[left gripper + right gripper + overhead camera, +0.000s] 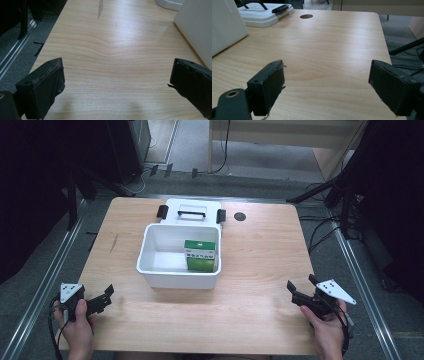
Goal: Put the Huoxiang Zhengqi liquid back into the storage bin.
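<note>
The green cardboard box [200, 255] stands inside the white plastic bin [150, 254] at frame centre, against its right wall. My worry: reaching in, a jaw could catch the bin's rim and shove it toward the white lid [191, 212] lying flat behind. My 2 tools, left gripper [106, 296] lower left and right gripper [295, 292] lower right, stand wide and empty. Bare wooden table [260, 270] on both sides gives room; its near edge is close to my hands.

A light wooden worktop [260, 270] carries a white bin [177, 270] at its centre, a white lid [192, 210] flat by the far edge, beside a round hole [240, 216].
</note>
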### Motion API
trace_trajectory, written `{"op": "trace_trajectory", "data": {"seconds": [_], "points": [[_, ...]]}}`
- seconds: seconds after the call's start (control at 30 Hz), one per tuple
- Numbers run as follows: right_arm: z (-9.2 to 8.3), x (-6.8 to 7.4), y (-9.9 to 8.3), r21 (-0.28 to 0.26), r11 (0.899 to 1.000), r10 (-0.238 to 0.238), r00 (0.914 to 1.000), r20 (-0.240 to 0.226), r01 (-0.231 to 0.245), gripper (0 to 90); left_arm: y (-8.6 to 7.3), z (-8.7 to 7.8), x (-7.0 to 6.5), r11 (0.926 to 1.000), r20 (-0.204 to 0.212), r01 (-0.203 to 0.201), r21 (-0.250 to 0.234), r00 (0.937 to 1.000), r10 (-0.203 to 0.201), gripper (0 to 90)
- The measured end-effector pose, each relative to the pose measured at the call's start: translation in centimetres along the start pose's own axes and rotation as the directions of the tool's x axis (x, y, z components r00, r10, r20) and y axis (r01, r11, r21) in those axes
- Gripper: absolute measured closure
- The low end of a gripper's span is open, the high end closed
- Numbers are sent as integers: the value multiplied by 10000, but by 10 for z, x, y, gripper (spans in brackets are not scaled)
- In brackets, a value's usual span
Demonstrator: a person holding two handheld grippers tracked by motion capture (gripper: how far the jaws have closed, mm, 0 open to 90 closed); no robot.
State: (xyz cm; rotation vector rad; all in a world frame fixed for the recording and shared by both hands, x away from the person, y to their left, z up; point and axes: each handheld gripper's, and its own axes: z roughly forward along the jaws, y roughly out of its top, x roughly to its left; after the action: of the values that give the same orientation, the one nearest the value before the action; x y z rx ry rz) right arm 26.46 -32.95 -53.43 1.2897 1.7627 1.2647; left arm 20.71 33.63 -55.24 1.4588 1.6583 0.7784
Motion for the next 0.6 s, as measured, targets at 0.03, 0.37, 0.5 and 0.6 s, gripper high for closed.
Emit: {"op": "trace_trajectory", "data": {"seconds": [0.03,0.37,0.5,0.6], "points": [[-2,0,-2,15,10000,-20,10000,34,20,137,0,0,0,10000,0,10,-28,10000,-10,0],[-29,-2,-20,73,10000,-26,9996,290,24,136,0,0,-1,10000,-23,-5,-18,10000,5,0],[-39,-2,-23,24,10000,-23,9994,346,22,137,0,0,-1,10000,-24,-2,-24,10000,2,0],[-44,-1,-25,22,10000,-49,9993,376,48,137,0,0,0,10000,-18,-41,-6,10000,41,0]]}}
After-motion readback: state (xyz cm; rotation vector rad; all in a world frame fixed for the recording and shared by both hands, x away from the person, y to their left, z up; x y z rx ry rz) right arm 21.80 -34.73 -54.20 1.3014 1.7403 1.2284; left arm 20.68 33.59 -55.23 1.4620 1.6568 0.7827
